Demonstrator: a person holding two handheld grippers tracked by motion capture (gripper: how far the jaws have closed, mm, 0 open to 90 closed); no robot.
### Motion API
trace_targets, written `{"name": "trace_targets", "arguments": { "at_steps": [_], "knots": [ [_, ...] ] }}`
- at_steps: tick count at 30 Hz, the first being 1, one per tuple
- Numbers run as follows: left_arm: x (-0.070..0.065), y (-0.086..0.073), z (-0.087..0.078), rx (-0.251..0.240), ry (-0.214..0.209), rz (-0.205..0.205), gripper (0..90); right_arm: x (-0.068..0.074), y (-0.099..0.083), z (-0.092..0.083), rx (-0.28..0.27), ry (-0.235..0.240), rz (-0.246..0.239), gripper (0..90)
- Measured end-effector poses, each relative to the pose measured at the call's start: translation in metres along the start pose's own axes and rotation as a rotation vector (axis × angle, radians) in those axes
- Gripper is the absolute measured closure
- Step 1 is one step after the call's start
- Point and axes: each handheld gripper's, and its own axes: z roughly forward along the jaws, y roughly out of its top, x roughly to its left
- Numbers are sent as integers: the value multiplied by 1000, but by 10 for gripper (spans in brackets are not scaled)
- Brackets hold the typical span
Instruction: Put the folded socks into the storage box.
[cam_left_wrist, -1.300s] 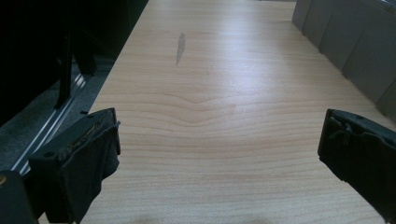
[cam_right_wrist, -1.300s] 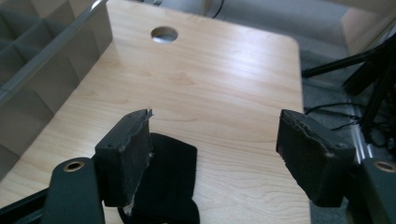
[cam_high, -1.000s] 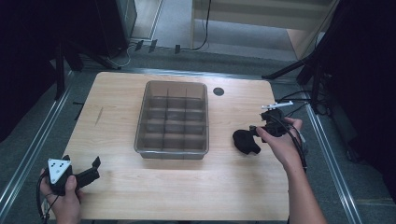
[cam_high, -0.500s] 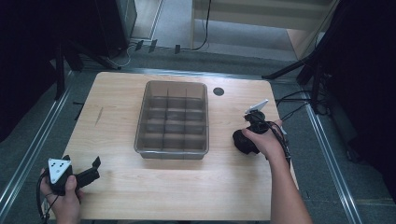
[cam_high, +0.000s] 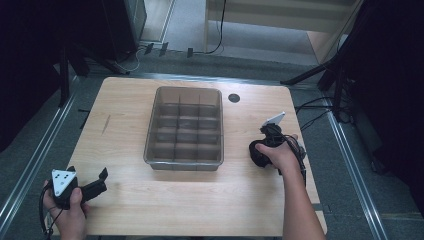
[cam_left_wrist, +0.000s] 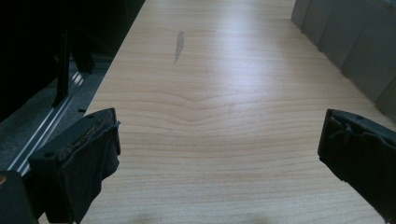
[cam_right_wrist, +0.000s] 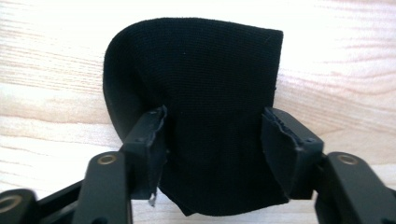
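At right of centre in the high view, the right gripper (cam_high: 264, 150) points down onto a folded black knit cloth (cam_right_wrist: 201, 116) lying on the pale wooden table (cam_high: 200, 200). Its jaws have just been closing and stand at either side of the cloth, at its edges. At lower left, the left gripper (cam_high: 97, 181) is held wide apart, empty, over bare wood.

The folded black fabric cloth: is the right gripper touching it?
Touching. In the right gripper view, the right gripper, whose jaws have just been closing, straddles the black cloth, both pads against its sides.
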Motion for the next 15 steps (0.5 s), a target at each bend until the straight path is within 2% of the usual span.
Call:
{"name": "trace_targets", "arguments": {
  "at_steps": [1,4,6,9,10,11,15],
  "knots": [
    [0,0,0,0,1,-1,0,0,-1,0,2,0,10,476],
    [0,0,0,1,1,-1,0,1,-3,-1,-6,38,32,628],
    [0,0,0,1,0,-1,0,1,-4,-2,-7,44,15,719],
    [0,0,0,1,-2,-4,0,2,-2,-3,9,35,30,735],
    [0,0,0,2,-2,-3,0,2,1,-7,30,37,53,741],
    [0,0,0,2,-2,-3,0,2,1,-7,30,37,53,741],
    [0,0,0,5,-5,-6,0,7,9,-27,-6,45,71,741]
  ]
}}
